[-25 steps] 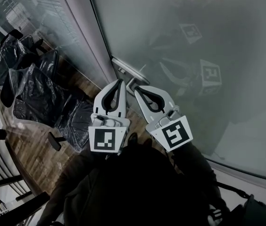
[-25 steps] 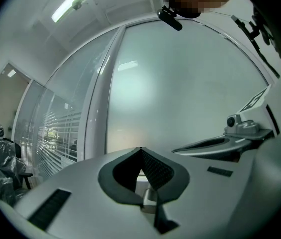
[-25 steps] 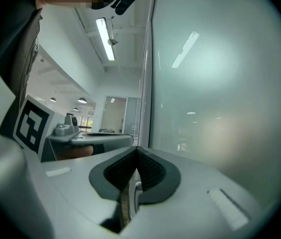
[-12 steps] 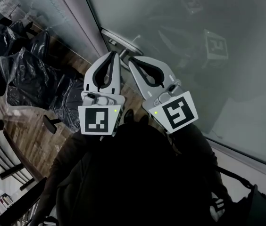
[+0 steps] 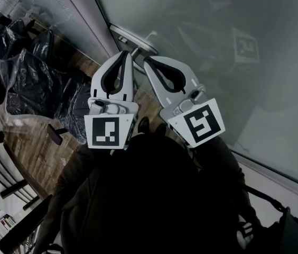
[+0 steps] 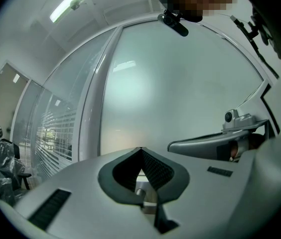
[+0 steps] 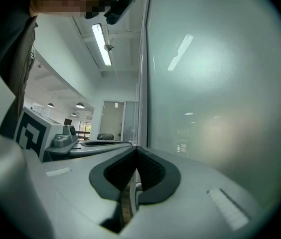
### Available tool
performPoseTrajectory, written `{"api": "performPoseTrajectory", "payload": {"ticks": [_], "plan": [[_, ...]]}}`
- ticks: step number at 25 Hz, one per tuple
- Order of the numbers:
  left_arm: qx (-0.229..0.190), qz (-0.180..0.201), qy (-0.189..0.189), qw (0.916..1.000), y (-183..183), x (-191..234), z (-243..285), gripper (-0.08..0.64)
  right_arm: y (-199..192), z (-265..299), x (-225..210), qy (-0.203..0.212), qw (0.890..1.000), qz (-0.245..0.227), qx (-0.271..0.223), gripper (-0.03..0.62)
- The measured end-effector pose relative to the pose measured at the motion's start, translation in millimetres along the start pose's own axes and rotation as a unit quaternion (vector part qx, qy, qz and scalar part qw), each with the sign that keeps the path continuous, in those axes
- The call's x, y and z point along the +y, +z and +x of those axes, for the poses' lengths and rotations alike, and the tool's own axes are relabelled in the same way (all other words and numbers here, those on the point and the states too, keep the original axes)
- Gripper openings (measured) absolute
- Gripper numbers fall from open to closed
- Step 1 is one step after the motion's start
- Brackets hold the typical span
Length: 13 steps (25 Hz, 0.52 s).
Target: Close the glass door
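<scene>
The frosted glass door [image 5: 233, 62] fills the right of the head view, with its metal handle [image 5: 132, 39] near the door's edge. My left gripper [image 5: 126, 54] and right gripper [image 5: 146, 61] stand side by side, both shut and empty, tips just under the handle; whether they touch it I cannot tell. In the left gripper view the left gripper [image 6: 140, 149] has its jaws closed in front of the glass door [image 6: 180, 88], with the right gripper [image 6: 215, 143] beside it. The right gripper [image 7: 137, 149] faces along the glass door [image 7: 220, 103], jaws closed.
A grey door-frame post [image 5: 83, 12] runs beside the handle, with a glass partition [image 5: 27, 4] to its left. Chairs wrapped in black plastic [image 5: 27, 83] stand on the wooden floor [image 5: 30, 147]. The person's dark clothing [image 5: 154, 200] fills the bottom.
The head view has shifted, so handle and grippers sit higher in the picture. Both grippers stay shut in the same place by the handle.
</scene>
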State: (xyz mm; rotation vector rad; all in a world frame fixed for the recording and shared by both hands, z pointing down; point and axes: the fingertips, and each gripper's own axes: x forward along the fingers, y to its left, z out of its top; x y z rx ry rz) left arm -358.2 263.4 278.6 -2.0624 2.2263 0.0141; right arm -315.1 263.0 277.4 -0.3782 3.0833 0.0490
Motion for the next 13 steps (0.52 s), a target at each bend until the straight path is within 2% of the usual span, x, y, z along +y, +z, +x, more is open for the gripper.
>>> {"api": "performPoseTrajectory", "payload": {"ticks": [13], "plan": [[0.001,0.001,-0.003,1.0,4.6,-7.9,1.2,-0.003,5.6,-5.6,-1.7,0.002,1.0,-0.002,-0.004,0.0]]}}
